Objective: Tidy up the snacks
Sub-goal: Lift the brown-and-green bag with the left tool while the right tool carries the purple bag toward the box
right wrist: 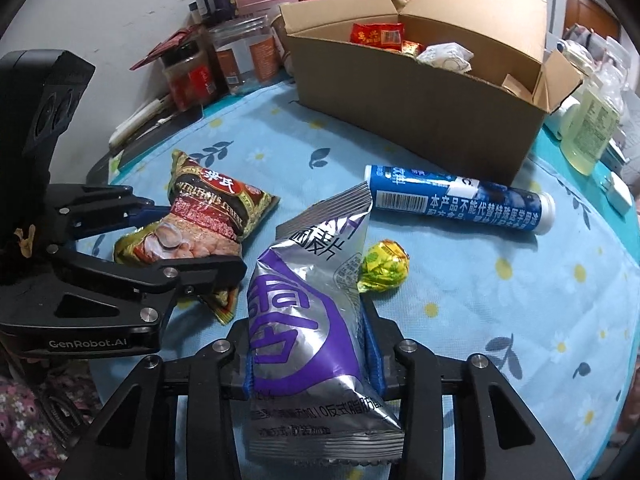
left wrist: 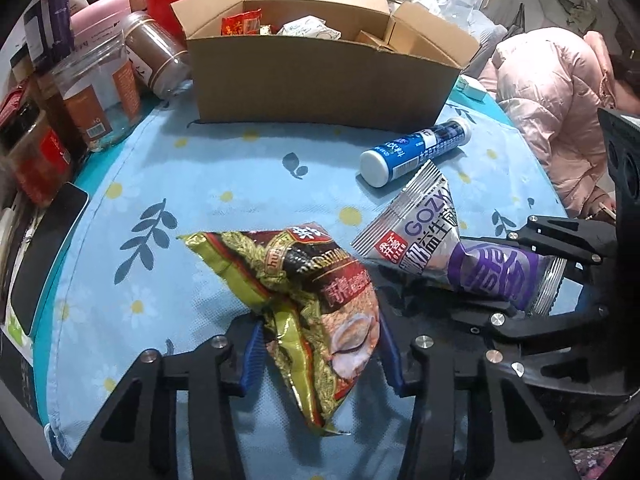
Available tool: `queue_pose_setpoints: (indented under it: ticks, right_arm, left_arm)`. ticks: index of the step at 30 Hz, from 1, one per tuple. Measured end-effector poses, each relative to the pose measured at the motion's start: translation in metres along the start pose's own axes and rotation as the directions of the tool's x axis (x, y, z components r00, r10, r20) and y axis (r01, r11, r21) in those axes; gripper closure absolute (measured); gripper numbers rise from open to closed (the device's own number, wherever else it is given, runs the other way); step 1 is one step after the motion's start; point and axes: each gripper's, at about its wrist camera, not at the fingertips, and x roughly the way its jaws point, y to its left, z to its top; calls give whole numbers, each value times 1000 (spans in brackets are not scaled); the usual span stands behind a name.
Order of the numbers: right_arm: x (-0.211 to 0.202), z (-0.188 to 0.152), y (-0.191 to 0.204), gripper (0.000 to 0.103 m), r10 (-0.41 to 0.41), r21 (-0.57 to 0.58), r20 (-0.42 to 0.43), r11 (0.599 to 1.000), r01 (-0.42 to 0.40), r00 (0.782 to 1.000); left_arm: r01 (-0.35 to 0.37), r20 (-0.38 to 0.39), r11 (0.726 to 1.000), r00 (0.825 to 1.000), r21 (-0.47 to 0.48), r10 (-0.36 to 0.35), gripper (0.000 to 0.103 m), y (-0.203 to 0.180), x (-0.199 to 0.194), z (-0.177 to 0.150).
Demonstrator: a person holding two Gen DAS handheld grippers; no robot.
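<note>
From the left wrist, the left gripper (left wrist: 318, 354) has its jaws pressed on one crinkled gold-and-red foil packet (left wrist: 304, 300), near on the blue flowered cloth surface (left wrist: 224, 160). Far off stands one open cardboard box (left wrist: 320, 76); a smooth blue-and-white tube (left wrist: 416, 150) lies to the right.

From the right wrist, the right gripper (right wrist: 308, 360) clamps one glossy silver-and-purple pouch (right wrist: 308, 320). Just right lies one small yellow-green foil ball (right wrist: 384, 266), possibly a wrapped sweet.

Left hand-held gripper (left wrist: 320, 344) clamped on packet, pitched down; right hand-held gripper (right wrist: 308, 360) likewise.
</note>
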Motion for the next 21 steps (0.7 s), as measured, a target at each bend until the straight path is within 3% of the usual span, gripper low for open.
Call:
queue_pose_setpoints:
  ticks: [10, 21]
  right_arm:
    - [-16, 7, 1, 63, 53, -7, 15, 999, -53, 998]
    - [-37, 24, -2, 63, 50, -28, 65, 998, -48, 997]
  left_arm:
    - [23, 45, 1000, 999, 16, -23, 57, -2, -24, 7]
    - [17, 112, 1000, 994, 26, -20, 57, -5, -44, 27]
